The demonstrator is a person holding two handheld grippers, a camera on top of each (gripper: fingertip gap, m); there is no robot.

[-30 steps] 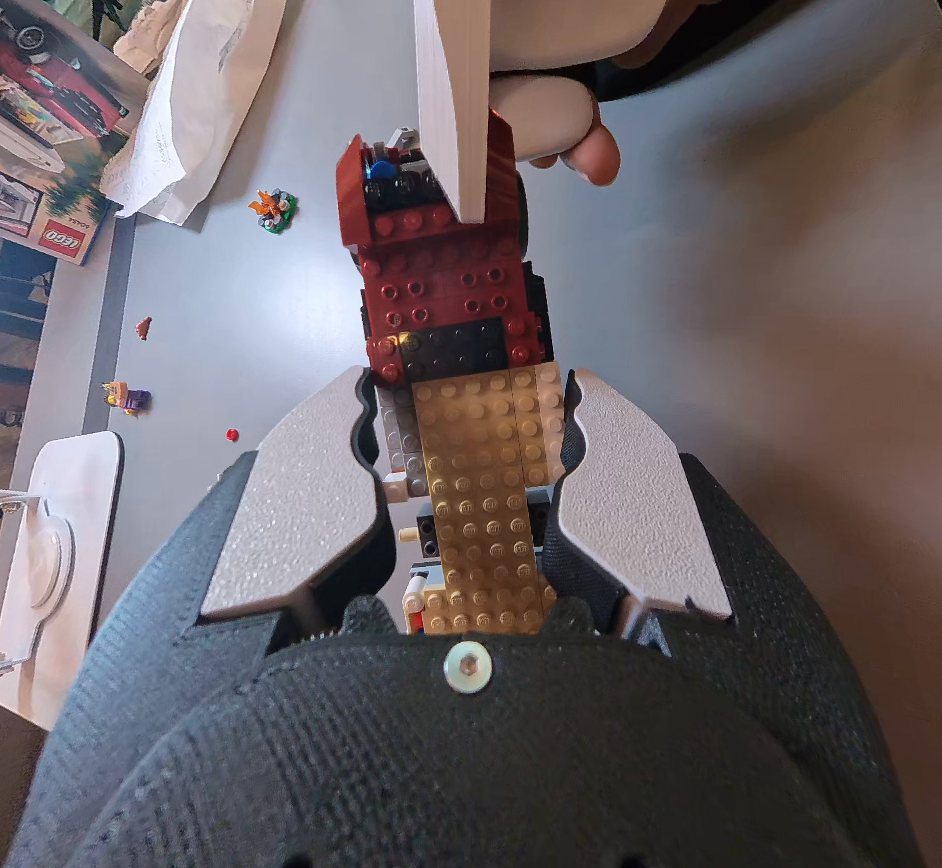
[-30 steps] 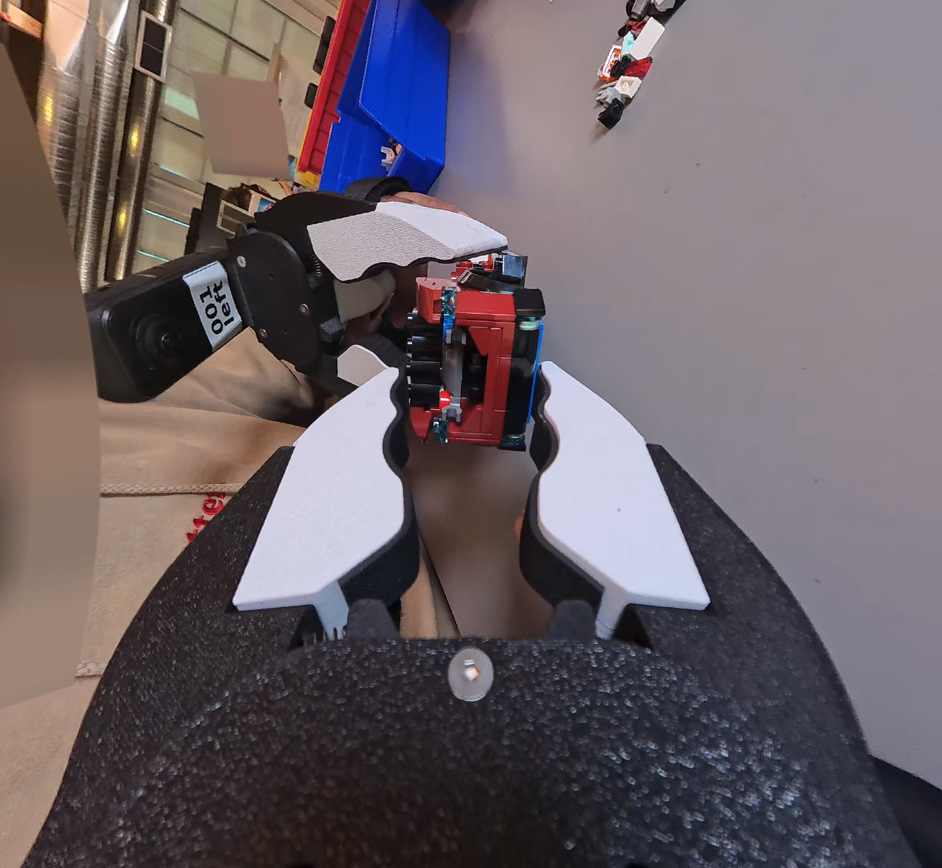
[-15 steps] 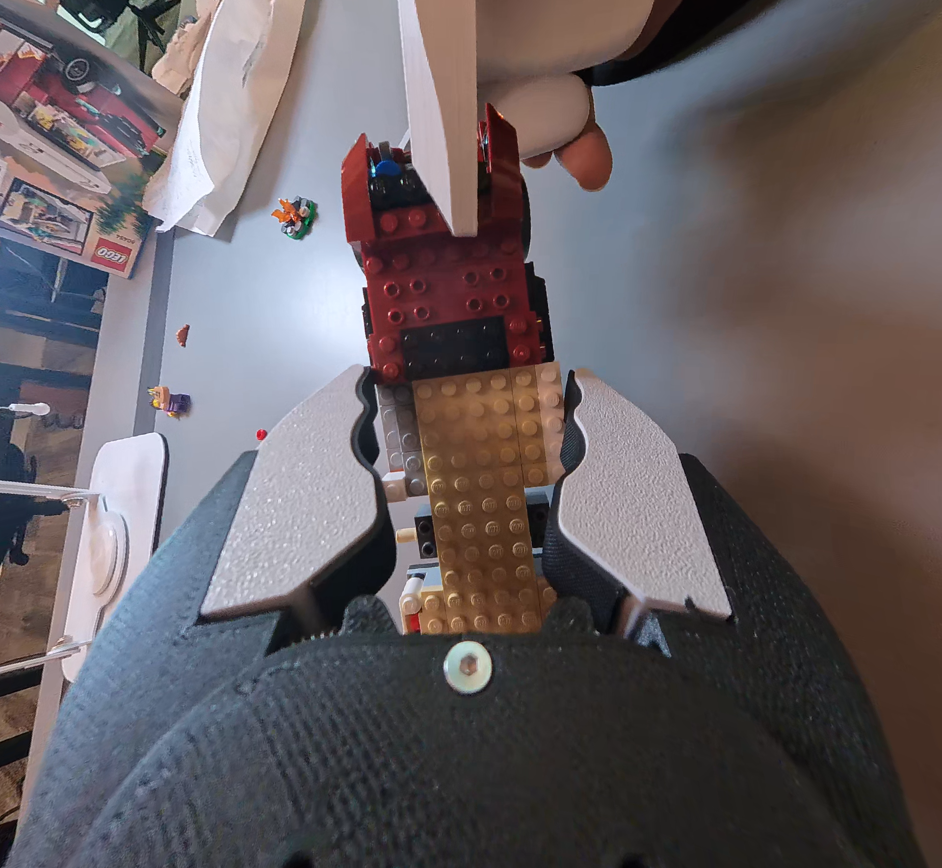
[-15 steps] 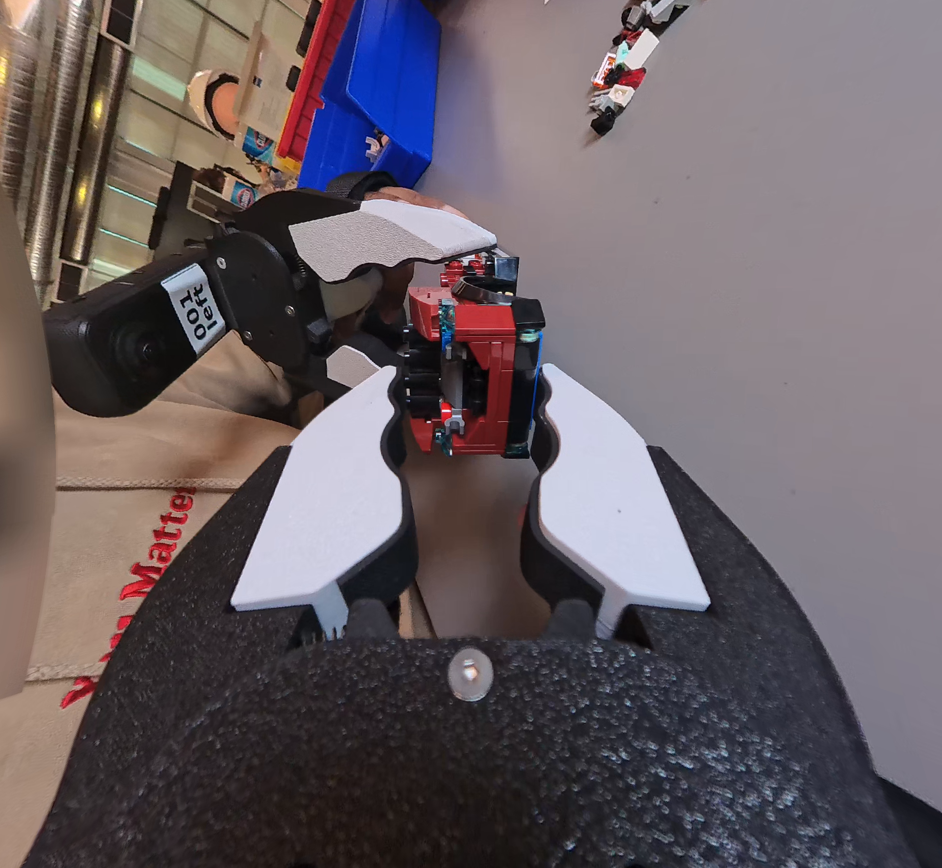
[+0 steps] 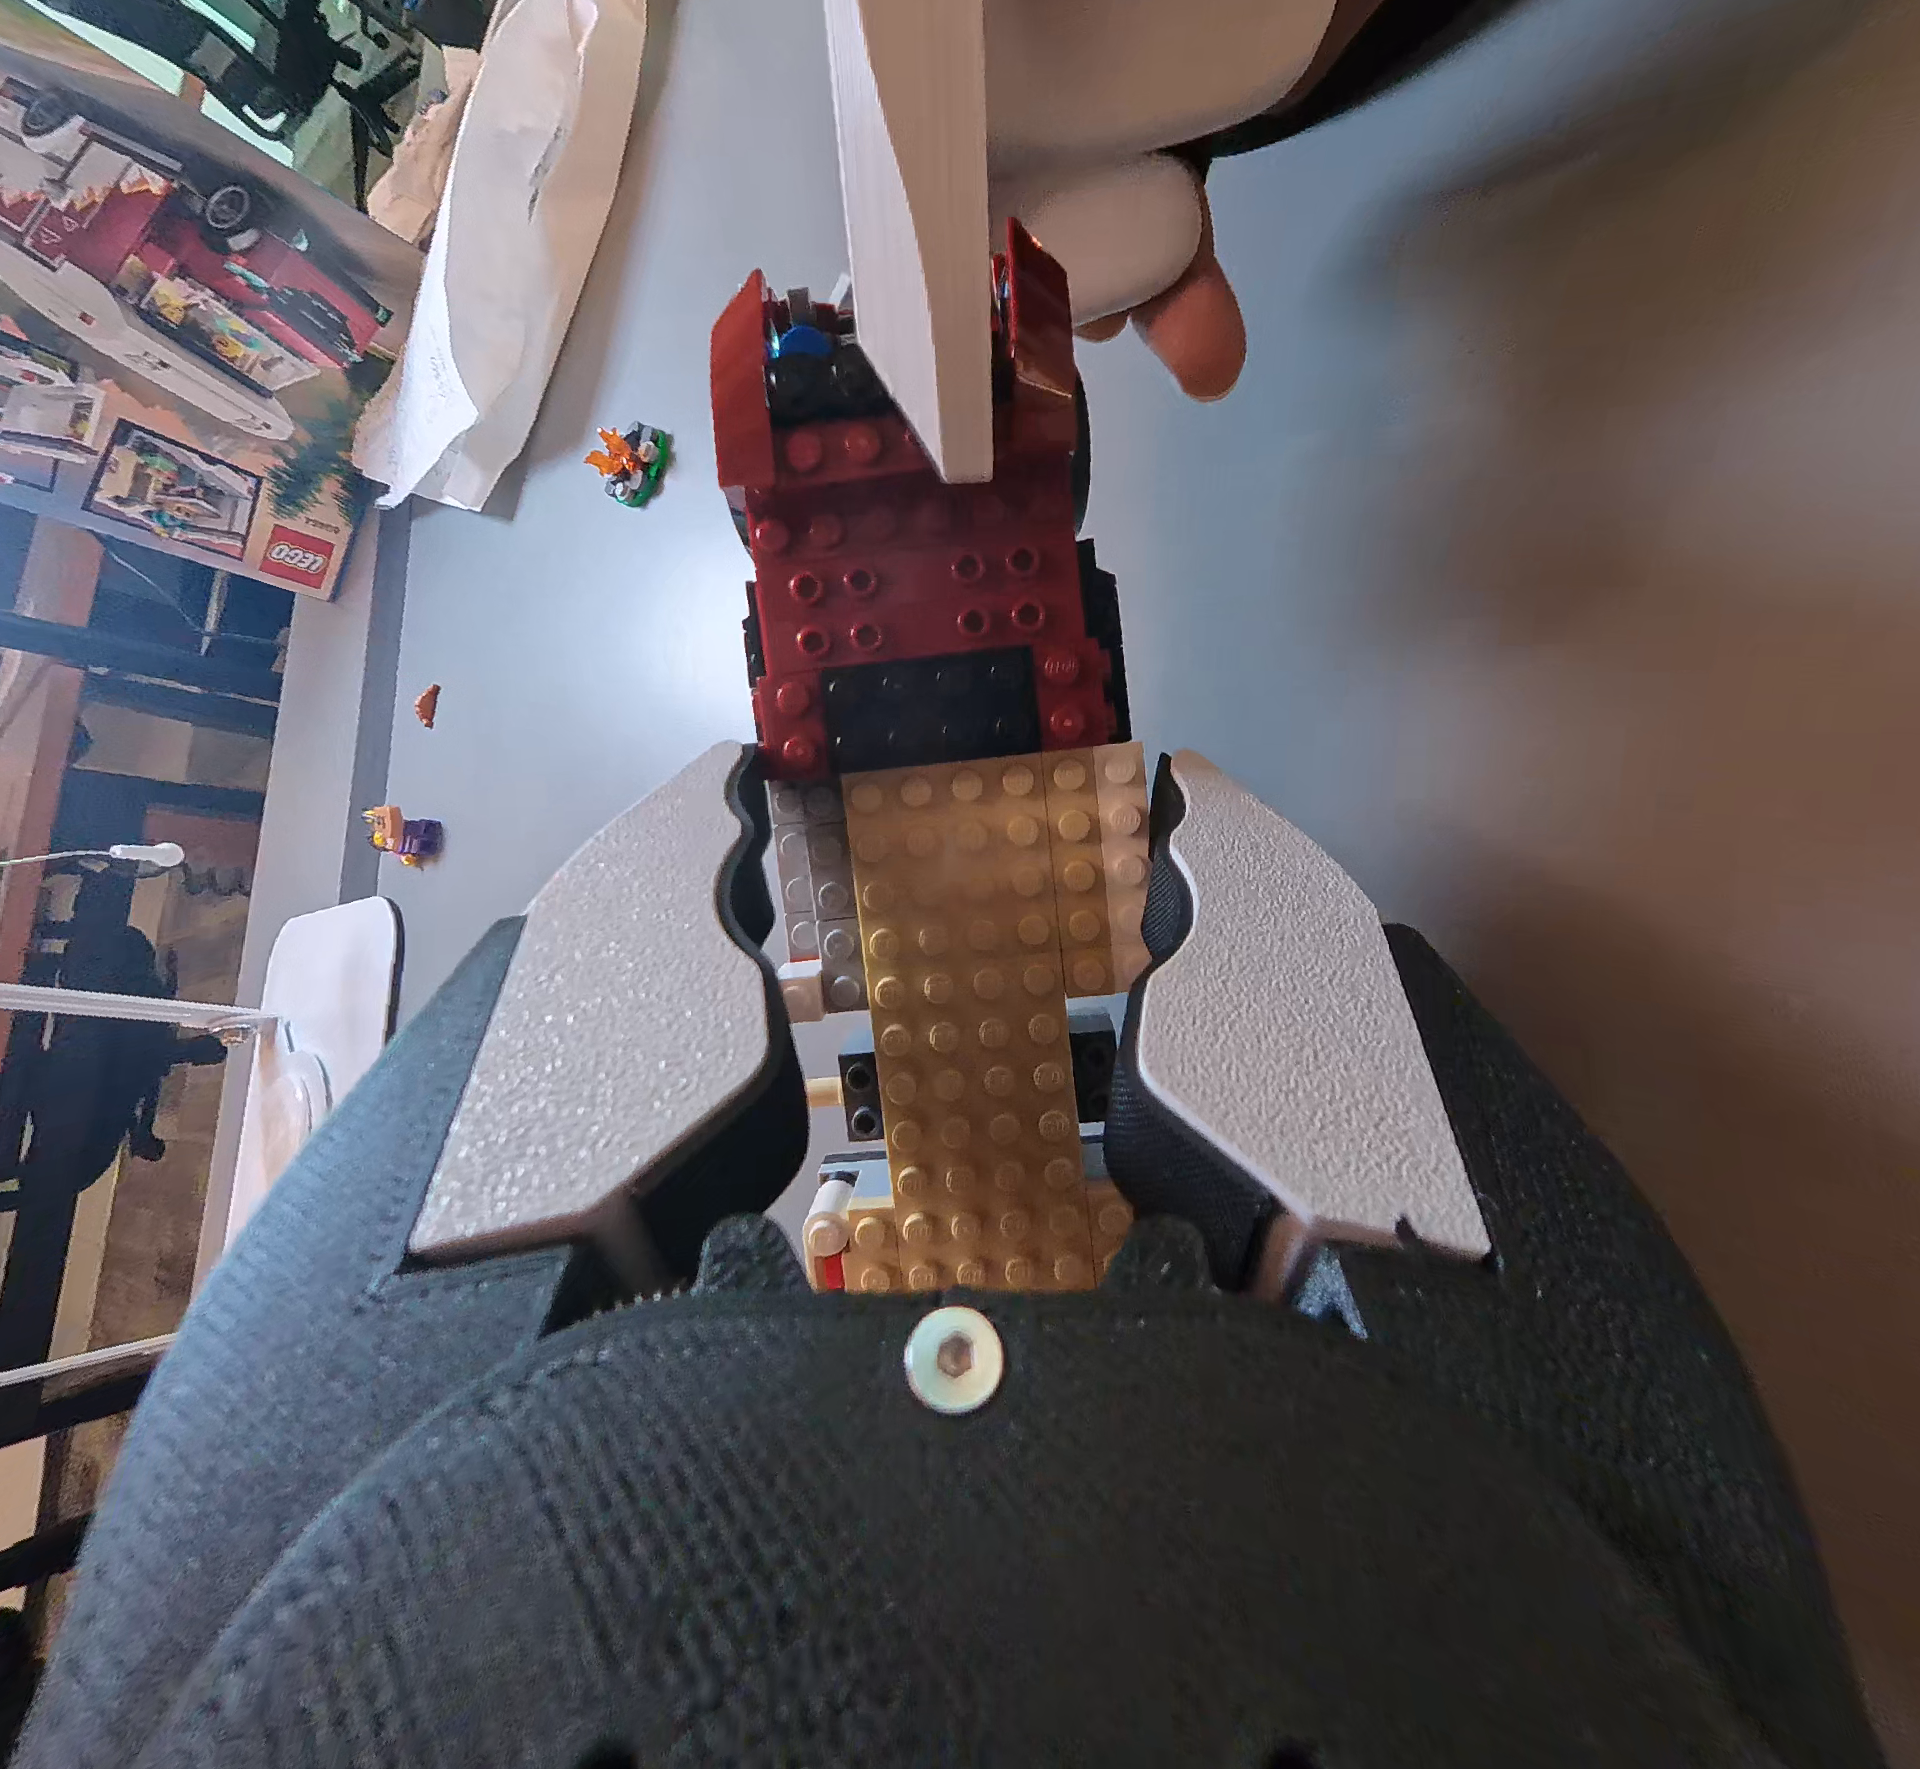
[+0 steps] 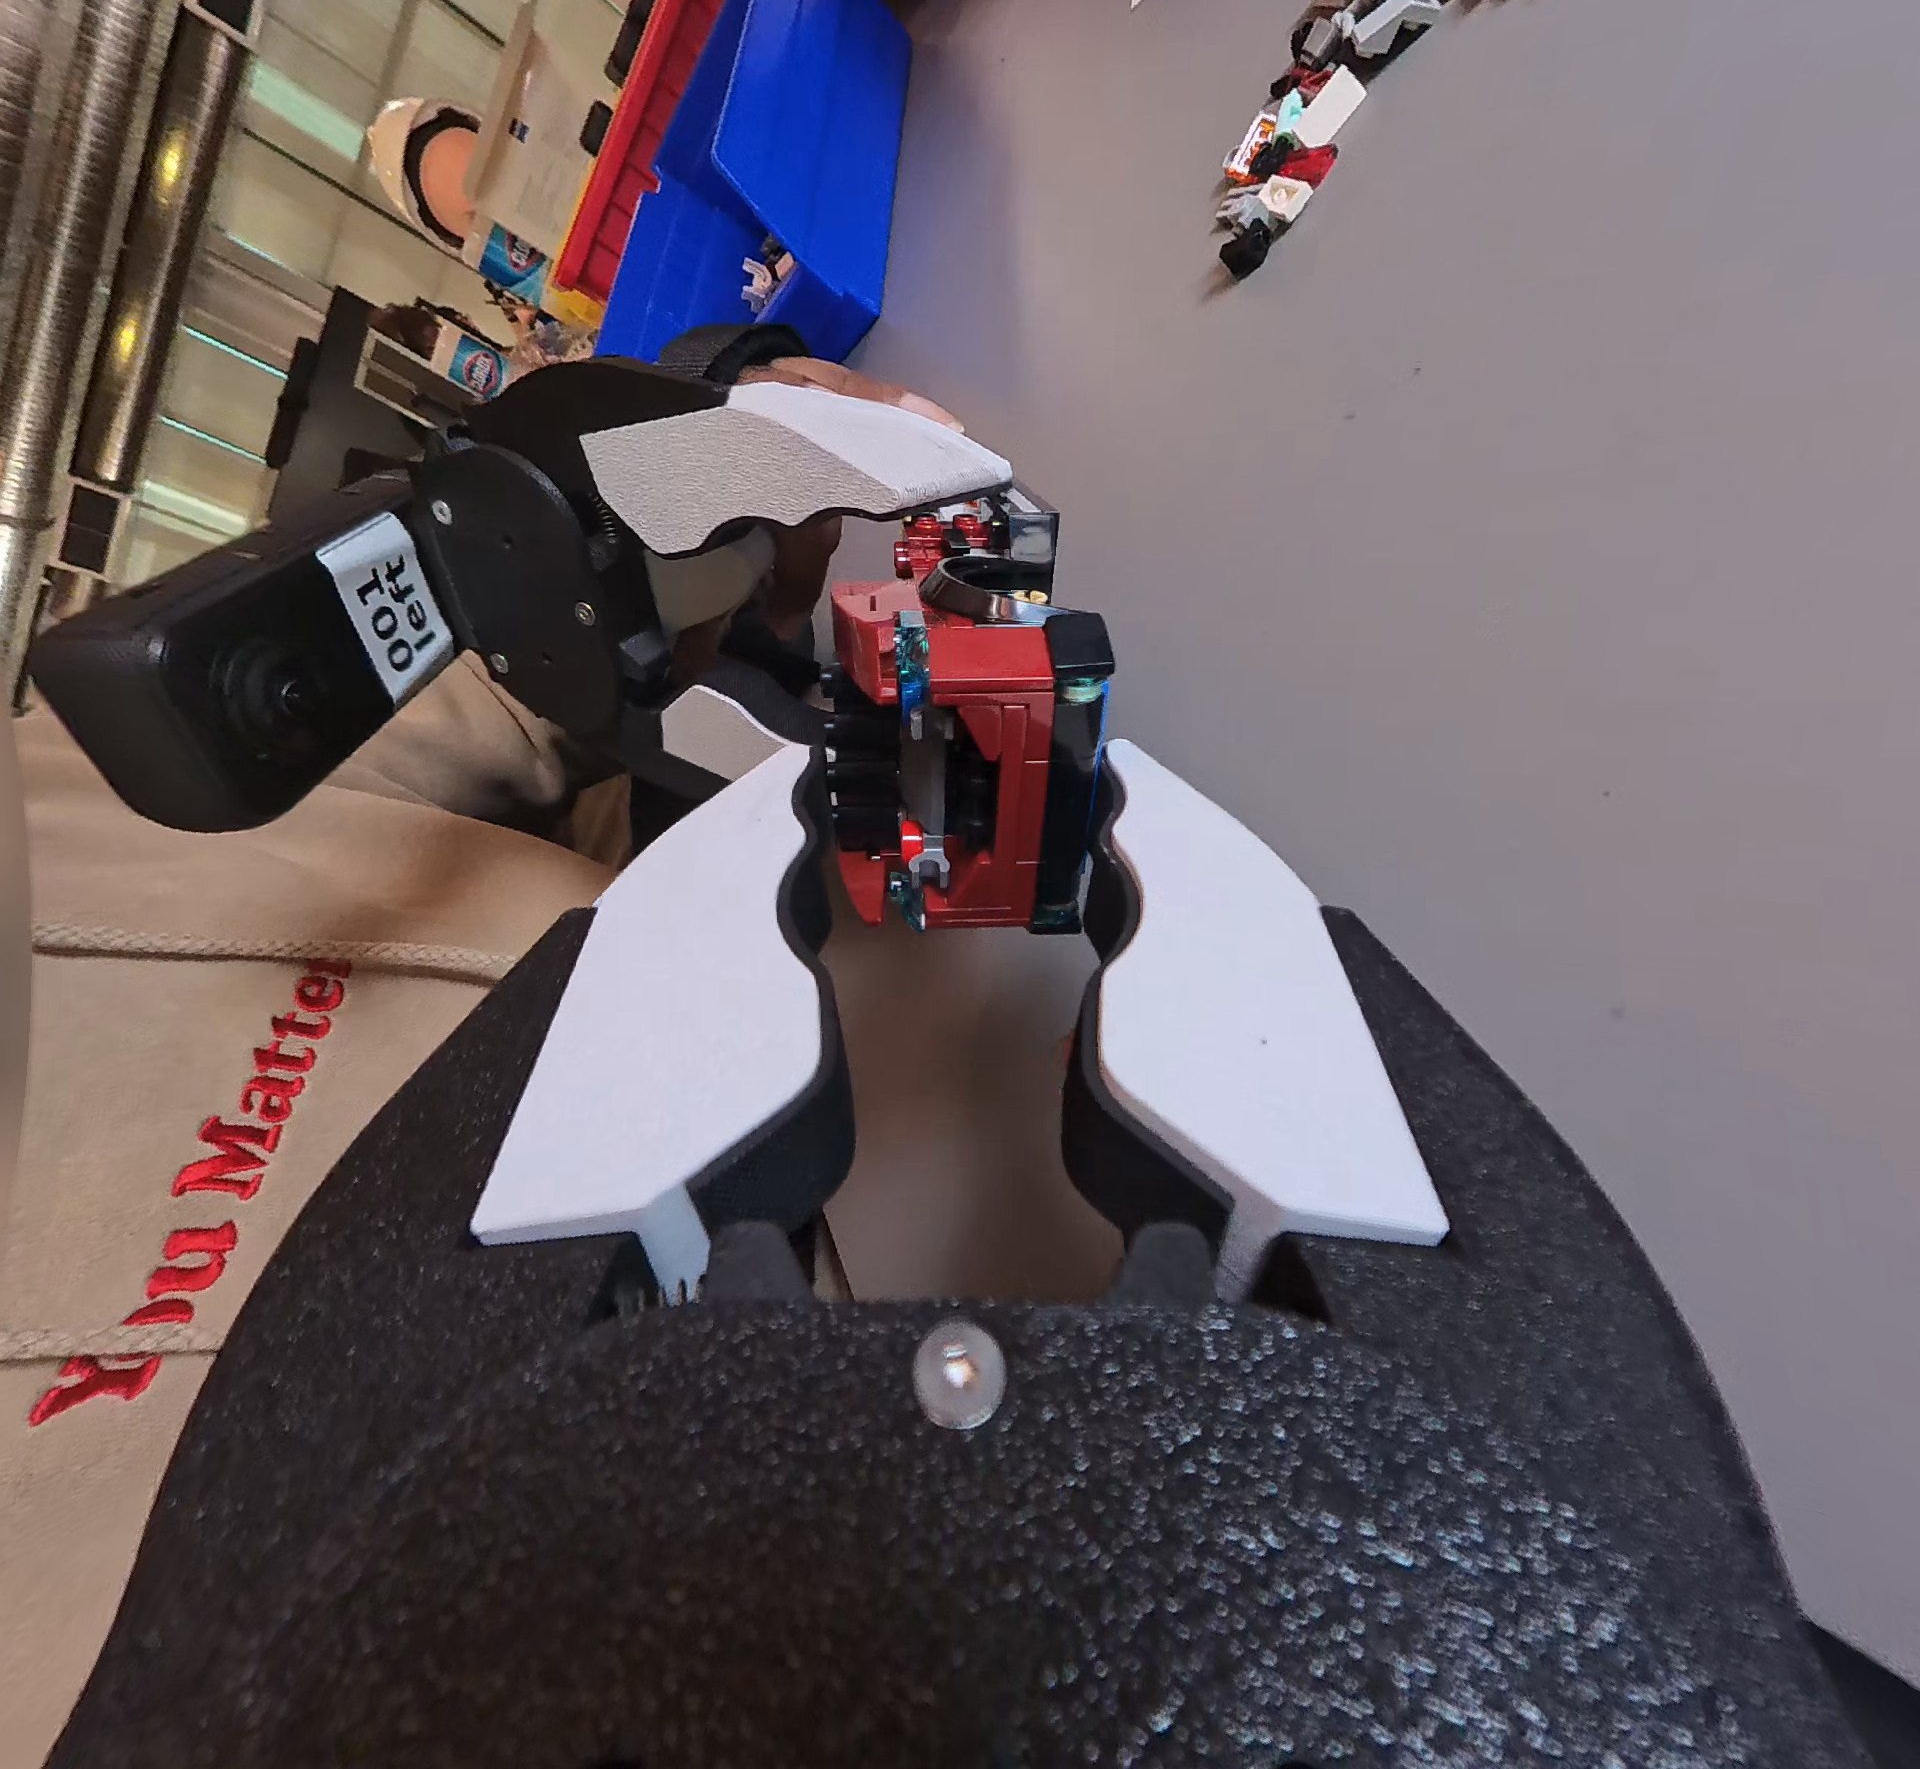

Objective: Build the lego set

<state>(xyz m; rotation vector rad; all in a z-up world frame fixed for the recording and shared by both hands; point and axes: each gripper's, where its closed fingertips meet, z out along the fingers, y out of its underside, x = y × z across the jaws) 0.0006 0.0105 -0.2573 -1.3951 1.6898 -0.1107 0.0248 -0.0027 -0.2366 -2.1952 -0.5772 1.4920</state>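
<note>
1. Left gripper [image 5: 956, 872] is pinching the tan-plated rear of the dark red, black and tan brick-built car model [image 5: 935, 639], probably bracing it above the grey table [image 5: 1455, 576].
2. Right gripper [image 6: 956, 836] is clamping the model's red nose end (top and underside), pads pressing both faces.
3. Loose bricks [image 6: 1351, 57] are lying well apart.

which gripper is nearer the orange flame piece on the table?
Left. The left gripper hangs just beside the orange flame piece, clamped on the brick car; the right gripper grips the car's far end.
</note>
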